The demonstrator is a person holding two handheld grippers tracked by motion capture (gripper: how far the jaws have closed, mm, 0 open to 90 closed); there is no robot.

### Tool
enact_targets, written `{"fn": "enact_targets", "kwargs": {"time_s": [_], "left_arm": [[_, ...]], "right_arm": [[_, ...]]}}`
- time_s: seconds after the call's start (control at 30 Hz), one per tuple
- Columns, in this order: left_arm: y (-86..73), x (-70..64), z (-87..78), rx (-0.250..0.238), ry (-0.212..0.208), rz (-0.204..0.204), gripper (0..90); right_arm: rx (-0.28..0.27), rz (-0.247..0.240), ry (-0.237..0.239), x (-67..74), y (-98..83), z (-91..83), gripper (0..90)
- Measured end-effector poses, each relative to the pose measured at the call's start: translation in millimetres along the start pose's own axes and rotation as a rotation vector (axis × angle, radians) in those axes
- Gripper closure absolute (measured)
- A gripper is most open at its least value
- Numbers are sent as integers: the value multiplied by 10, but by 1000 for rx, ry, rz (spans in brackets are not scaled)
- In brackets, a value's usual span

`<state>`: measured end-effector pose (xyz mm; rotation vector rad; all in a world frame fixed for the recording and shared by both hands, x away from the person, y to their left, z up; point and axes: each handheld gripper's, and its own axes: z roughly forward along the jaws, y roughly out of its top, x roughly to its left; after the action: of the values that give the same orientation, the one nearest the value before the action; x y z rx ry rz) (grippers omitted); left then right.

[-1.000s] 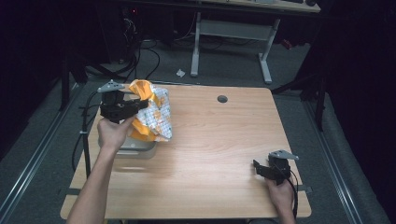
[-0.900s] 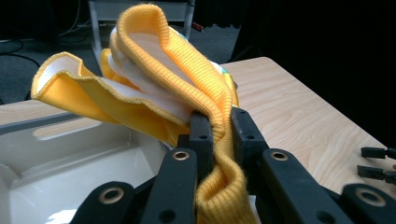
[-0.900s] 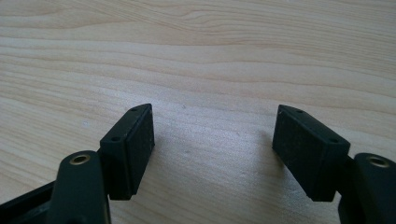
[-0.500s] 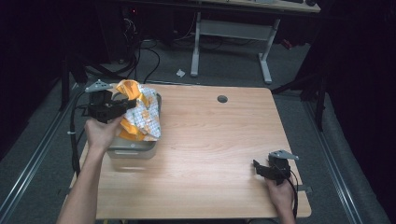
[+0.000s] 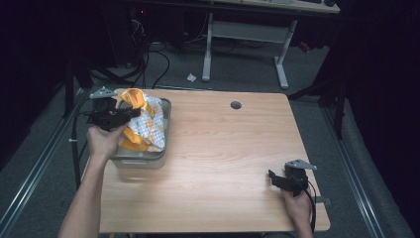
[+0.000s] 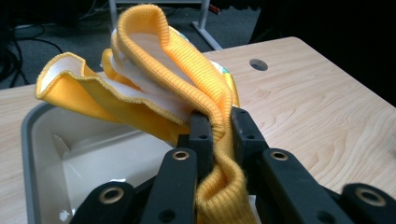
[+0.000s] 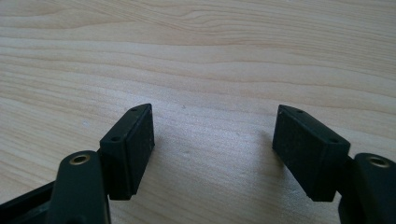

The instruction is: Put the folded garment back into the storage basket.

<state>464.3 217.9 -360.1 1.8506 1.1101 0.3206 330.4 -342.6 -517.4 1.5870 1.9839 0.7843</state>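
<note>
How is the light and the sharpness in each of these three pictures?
High view: the table is lit, the room around it is nearly black. Left gripper view: the yellow cloth in the left tongs is sharp, the background soft. Right gripper view: the open right tongs cast faint shadows on evenly lit wood.

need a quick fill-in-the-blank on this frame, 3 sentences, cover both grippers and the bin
1. The left gripper is shut on a yellow ____.
2. The cloth hangs over a grey ____ at the table's left edge.
3. The right gripper sits low over bare wood with its jaws ____.

Missing words: cloth; bin; open
</note>
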Motion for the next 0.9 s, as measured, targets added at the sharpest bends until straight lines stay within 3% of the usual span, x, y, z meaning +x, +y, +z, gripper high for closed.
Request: {"fn": "enact_targets", "kwargs": {"time_s": [0.53, 0.9], "left_arm": [[-264, 250, 287, 52, -36, -35, 811], [-411, 307, 506, 124, -8, -34, 808]], "right_arm": [[1, 2, -1, 0, 0, 0, 296], [0, 2, -3, 1, 0, 0, 297]]}}
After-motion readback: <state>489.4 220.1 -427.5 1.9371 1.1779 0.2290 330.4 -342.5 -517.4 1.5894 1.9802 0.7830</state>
